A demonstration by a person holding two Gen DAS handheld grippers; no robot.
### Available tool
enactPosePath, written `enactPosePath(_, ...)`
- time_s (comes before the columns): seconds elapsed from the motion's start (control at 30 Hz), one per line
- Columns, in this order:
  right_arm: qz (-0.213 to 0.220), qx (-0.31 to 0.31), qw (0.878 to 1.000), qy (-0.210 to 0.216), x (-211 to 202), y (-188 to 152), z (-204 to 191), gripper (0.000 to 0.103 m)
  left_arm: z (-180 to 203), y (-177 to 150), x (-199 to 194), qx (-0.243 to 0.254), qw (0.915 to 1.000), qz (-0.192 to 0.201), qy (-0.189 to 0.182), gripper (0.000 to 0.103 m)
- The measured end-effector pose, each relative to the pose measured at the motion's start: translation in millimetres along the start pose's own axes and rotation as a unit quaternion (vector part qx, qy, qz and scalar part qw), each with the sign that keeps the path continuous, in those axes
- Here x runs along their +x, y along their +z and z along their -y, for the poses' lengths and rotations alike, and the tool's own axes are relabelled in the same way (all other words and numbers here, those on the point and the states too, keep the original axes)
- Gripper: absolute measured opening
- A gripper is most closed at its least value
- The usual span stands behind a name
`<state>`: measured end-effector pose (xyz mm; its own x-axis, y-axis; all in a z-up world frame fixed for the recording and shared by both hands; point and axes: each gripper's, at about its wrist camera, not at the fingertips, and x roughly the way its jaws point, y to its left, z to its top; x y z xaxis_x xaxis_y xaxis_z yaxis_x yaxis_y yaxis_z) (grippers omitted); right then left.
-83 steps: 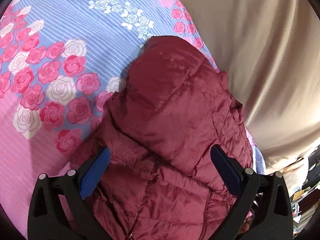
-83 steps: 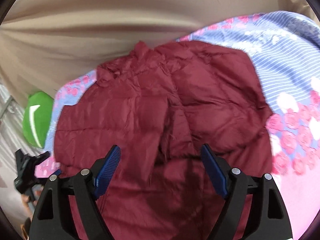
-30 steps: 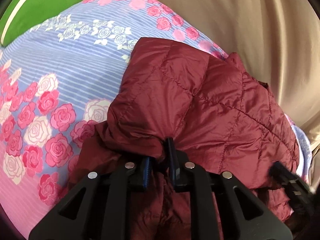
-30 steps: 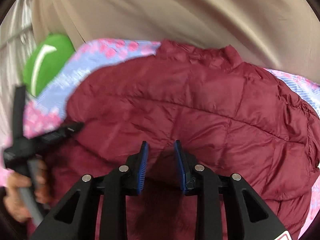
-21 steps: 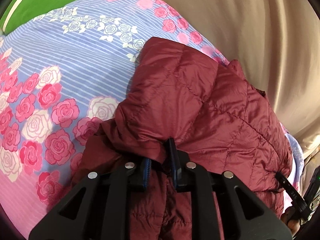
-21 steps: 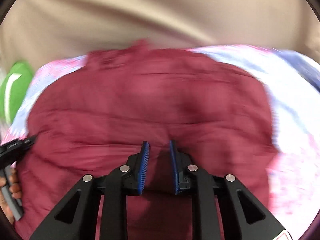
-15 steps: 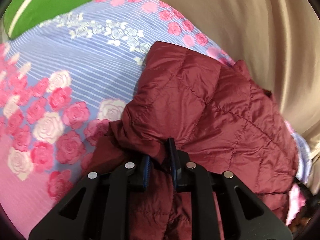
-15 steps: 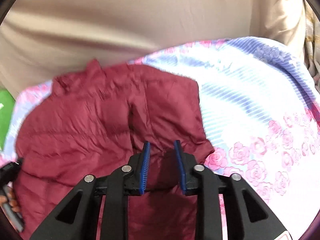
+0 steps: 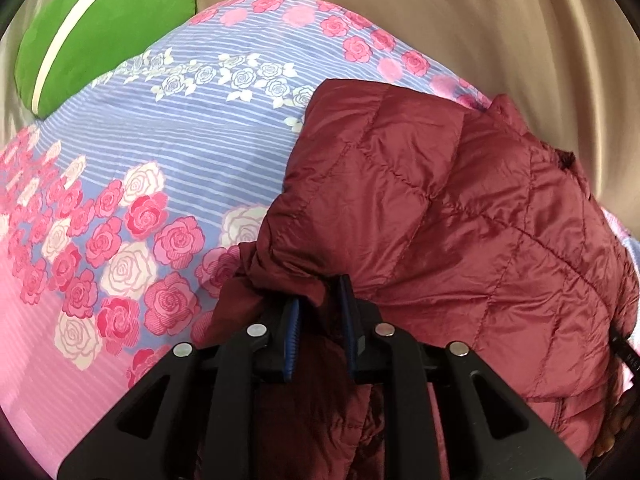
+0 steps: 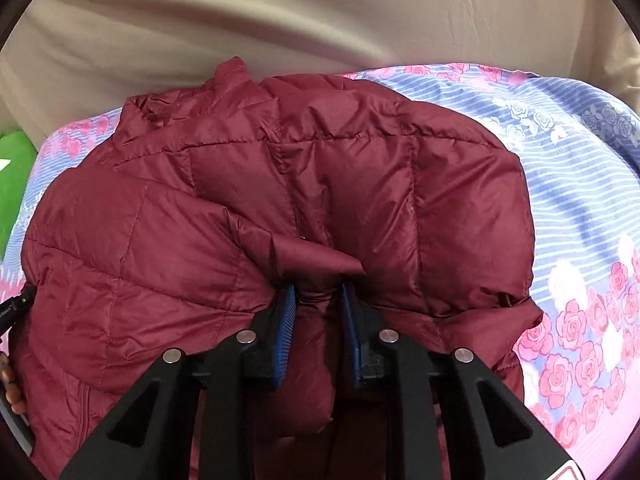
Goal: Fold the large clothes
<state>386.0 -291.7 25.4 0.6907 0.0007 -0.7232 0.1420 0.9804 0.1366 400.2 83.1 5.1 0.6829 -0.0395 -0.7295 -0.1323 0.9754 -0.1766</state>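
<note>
A dark red quilted puffer jacket [image 9: 460, 220] lies on a bed with a floral sheet [image 9: 160, 168], folded over on itself, collar toward the beige curtain. My left gripper [image 9: 318, 308] is shut on a bunched fold of the jacket at its left side. In the right wrist view the jacket [image 10: 200, 232] fills the middle, and my right gripper [image 10: 318, 300] is shut on a pinched fold of fabric near its centre. The jacket's lower part is hidden under both grippers.
A green pillow [image 9: 96, 28] with a white stripe lies at the bed's far left corner. A beige curtain [image 10: 280, 20] hangs behind the bed. The other gripper's tip and hand show at the left edge [image 10: 12, 312]. Bare sheet [image 10: 580, 208] lies right of the jacket.
Both grippers, open over the jacket 2.8 s ago, have shut on folds of it. Since then they have carried the fabric over, and the jacket now lies doubled.
</note>
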Motion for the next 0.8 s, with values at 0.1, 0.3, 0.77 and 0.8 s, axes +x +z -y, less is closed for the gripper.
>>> enactPosePath(0.1, 0.010, 0.011, 1.000, -0.003, -13.2, -1.4, 2.0, 0.022, 3.5, -0.1, -0.7, 0.013, 0.9999, -0.001, 0.002, 0.024)
enactPosePath(0.3, 0.037, 0.033, 0.999, 0.019, -90.5, -34.3, 21.9, 0.042, -6.8, -14.2, -41.8, 0.037, 0.9989, 0.011, -0.026, 0.068)
enactPosePath(0.77, -0.045, 0.067, 0.996, 0.039, -29.4, -28.6, 15.4, 0.024, 13.9, -3.6, -30.2, 0.049, 0.9984, -0.015, -0.025, 0.078)
enactPosePath(0.8, -0.040, 0.056, 0.997, 0.044, -29.9, -24.0, 10.1, 0.004, 13.9, -2.4, -24.3, 0.051, 0.9984, -0.018, -0.017, 0.078)
